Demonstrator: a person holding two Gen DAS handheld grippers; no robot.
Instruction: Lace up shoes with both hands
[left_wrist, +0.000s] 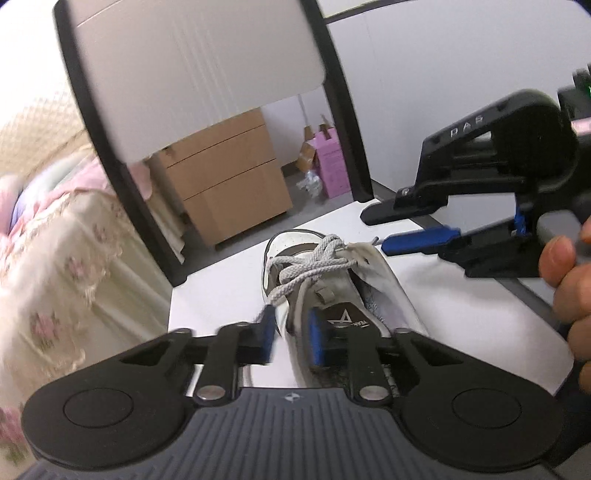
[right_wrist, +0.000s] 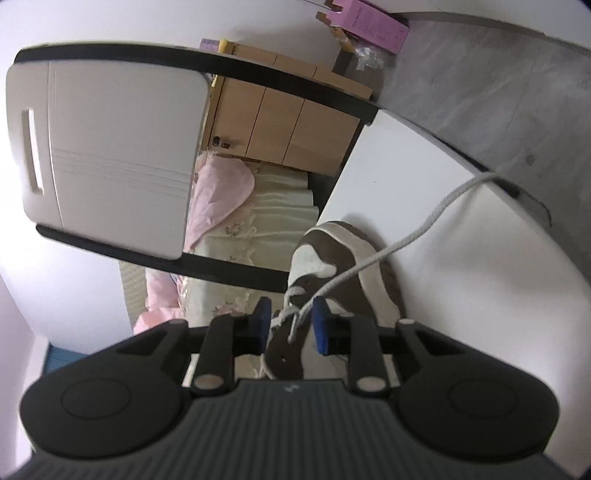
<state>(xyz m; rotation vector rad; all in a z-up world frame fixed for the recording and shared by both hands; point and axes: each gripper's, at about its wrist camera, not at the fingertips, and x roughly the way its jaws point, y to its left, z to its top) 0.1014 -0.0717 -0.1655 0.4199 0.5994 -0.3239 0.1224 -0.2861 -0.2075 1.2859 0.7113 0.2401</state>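
A brown and white sneaker (left_wrist: 373, 280) (right_wrist: 347, 251) lies on the white table (left_wrist: 229, 295). Its grey lace (left_wrist: 317, 258) is crossed over the tongue. One strand runs down to the left pad of my left gripper (left_wrist: 291, 332), whose blue pads stand a little apart over the shoe's side, pressing nothing that I can see. My right gripper (left_wrist: 373, 229) (right_wrist: 291, 325) is open. It points at the tongue tip from the right, with the crossed laces seen between its pads. A loose strand (right_wrist: 424, 225) trails off to the table's edge.
A chair with a white back and black frame (left_wrist: 192, 74) stands at the table's far side. Behind it are a wooden drawer cabinet (left_wrist: 229, 177), a pink box (left_wrist: 332, 162) and a bed with a floral cover (left_wrist: 66, 258). A hand (left_wrist: 569, 273) holds the right gripper.
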